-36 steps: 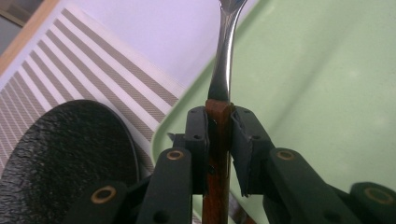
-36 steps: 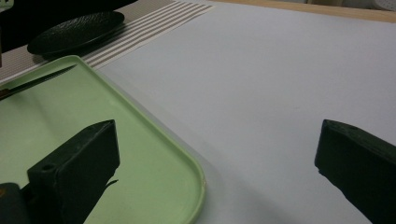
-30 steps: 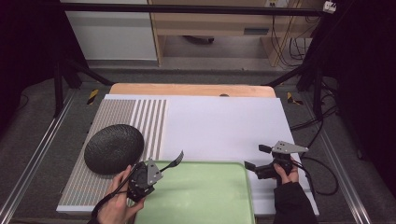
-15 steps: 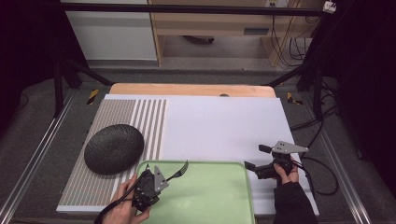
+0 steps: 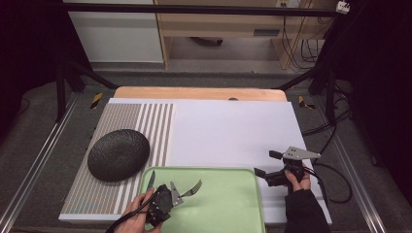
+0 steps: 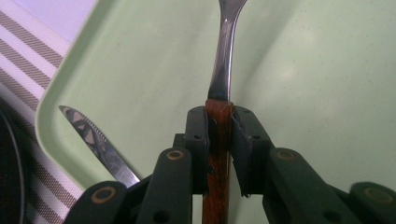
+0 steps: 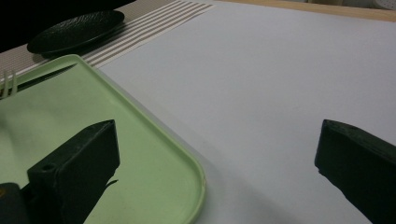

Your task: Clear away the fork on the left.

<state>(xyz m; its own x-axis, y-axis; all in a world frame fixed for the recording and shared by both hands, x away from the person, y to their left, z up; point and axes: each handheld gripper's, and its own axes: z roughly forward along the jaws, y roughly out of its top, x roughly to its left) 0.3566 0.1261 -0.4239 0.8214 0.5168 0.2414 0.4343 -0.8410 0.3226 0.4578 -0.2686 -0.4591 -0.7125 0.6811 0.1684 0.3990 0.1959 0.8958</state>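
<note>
Pinching a wood-handled fork (image 6: 223,70) between the pads of the left gripper (image 5: 167,194), handle clamped near where wood meets steel, tines pointing out over the green tray (image 5: 228,213) and hanging just above its floor. Lying already at the tray's left rim: a serrated knife (image 6: 95,142), blade tip toward the corner. Waiting off to the right with jaws spread wide and nothing between them: the right gripper (image 5: 266,167), parked over the white tabletop (image 5: 233,131) just beside the tray's right edge. Judging the risks now: gripping so close to the handle's front end, with the long steel neck sticking far out, possibly letting the fork pivot or droop in the pads; releasing from this tilt likely sending it clattering, bouncing, or sliding into the knife; drifting further left risking a knock against the knife or the tray wall, perhaps nudging the tray toward the black plate (image 5: 118,154) on the striped placemat (image 5: 145,121). Comparing with a second ago: left hand then sitting higher up the high view, at the tray's far left corner beside the plate, fork tines near the rim; now pulled nearer the person and lower, fork well inside the tray. Right hand staying put, tray and plate unmoved.
</note>
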